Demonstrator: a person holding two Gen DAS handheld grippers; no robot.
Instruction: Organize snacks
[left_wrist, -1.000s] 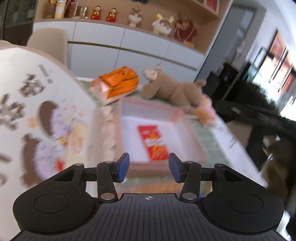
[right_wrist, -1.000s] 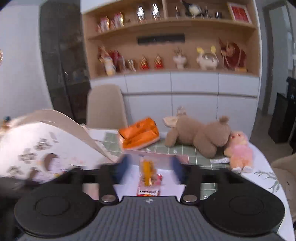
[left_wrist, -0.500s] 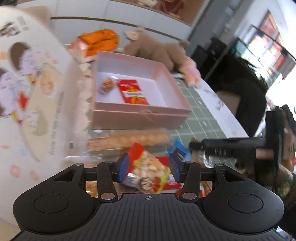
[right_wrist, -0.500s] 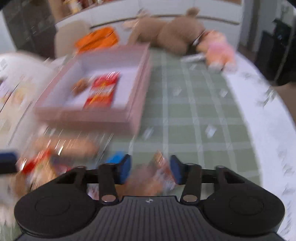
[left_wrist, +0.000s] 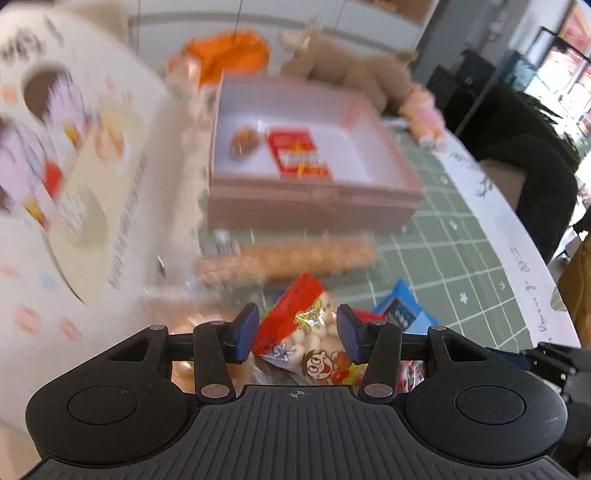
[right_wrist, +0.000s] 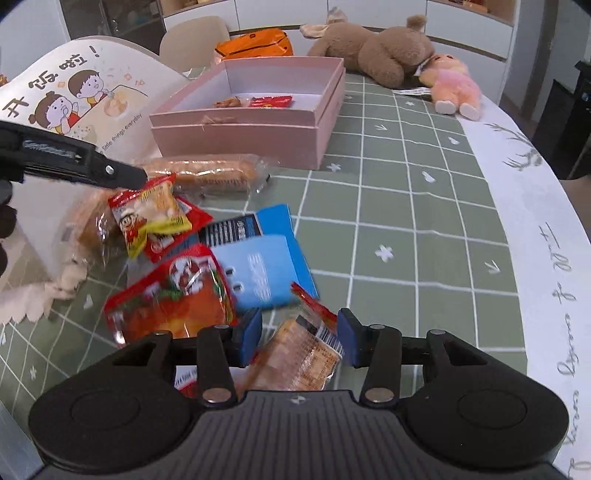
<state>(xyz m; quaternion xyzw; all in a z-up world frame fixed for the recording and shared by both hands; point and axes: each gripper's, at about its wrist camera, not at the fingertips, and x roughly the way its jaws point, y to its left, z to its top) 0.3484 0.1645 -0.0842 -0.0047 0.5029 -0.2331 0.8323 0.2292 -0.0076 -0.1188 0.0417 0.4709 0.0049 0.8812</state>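
Observation:
A pile of snack packets lies on the green checked tablecloth in front of a pink box (right_wrist: 314, 122) that holds a red packet (left_wrist: 299, 153) and a small brown snack (left_wrist: 242, 142). My left gripper (left_wrist: 295, 332) is open, its blue pads on either side of a red-and-yellow cartoon snack bag (left_wrist: 306, 332), which also shows in the right wrist view (right_wrist: 147, 214). My right gripper (right_wrist: 299, 338) is open around a clear packet of brown crackers (right_wrist: 295, 358). A blue packet (right_wrist: 258, 258), a red packet (right_wrist: 173, 295) and a long bread roll pack (right_wrist: 207, 171) lie nearby.
A large white cartoon-printed bag (right_wrist: 74, 96) stands at the left. A brown plush toy (right_wrist: 376, 48), a pink doll (right_wrist: 454, 85) and an orange package (right_wrist: 255, 44) lie behind the box. The table edge curves at the right (right_wrist: 561, 258).
Both grippers have swung down from the pink box to the snack pile. The left now straddles the cartoon bag, the right the cracker packet. A small brown snack now lies in the box.

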